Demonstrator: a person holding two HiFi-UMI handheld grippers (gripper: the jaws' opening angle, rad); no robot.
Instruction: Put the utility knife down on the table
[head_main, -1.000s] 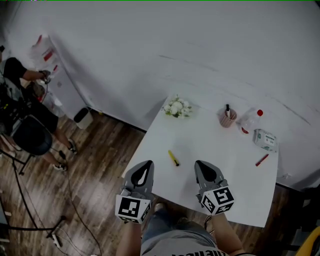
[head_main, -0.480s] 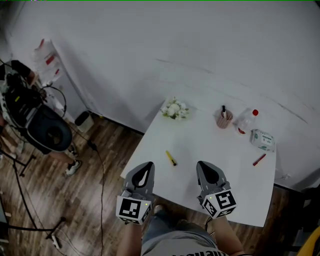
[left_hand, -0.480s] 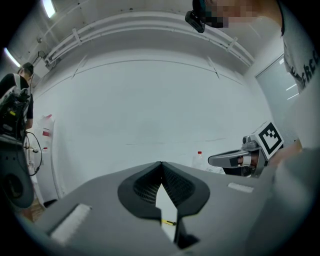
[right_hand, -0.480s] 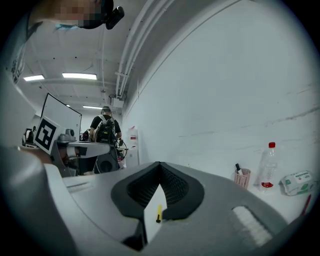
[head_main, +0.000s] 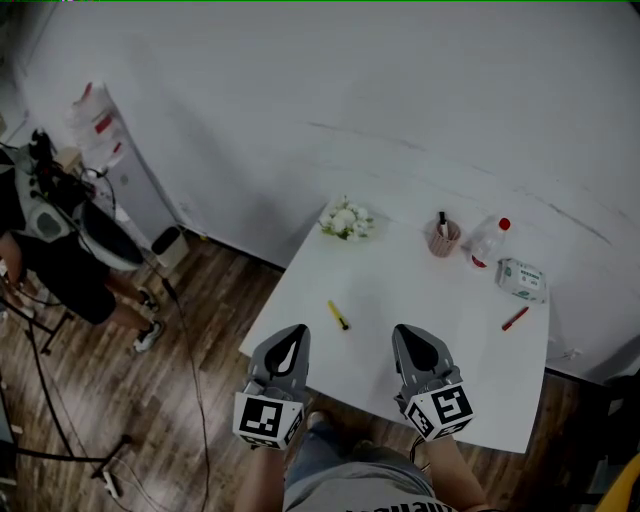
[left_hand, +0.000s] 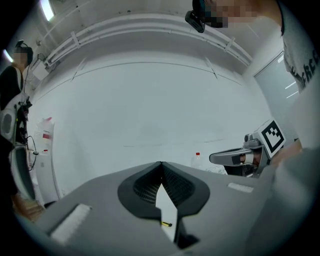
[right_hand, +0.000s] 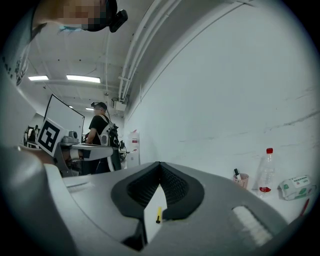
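Both grippers are held over the near edge of the desk (head_main: 440, 300). The left gripper (head_main: 290, 340) is seen with jaws closed tip to tip and nothing between them, and the same is noted for the right gripper (head_main: 415, 345). Through the slot under each closed pair of jaws only the desk top is seen.

The utility knife (head_main: 339, 315), yellow, is found lying flat on the desk, beyond the left gripper and towards the left edge, apart from both grippers. The task is judged as already met.

Risks:
- The knife could be knocked over the left edge if it were clipped by the left gripper during a sideways move.
- Whether the blade is out cannot be told, so any re-grip is to be treated as a cut hazard.
- The cup (head_main: 444, 238) and bottle (head_main: 487, 243) near the far edge could be tipped by a long reach. They are well apart from both grippers, so this is judged unlikely.

Also noted are a red pen (head_main: 515, 319) and a tissue pack (head_main: 521, 279) by the right edge, and flowers (head_main: 344, 219) at the far left corner.

Writing: square black-and-white markers are seen on both gripper cubes. Green print on the tissue pack and the label on the bottle are too small to be read.
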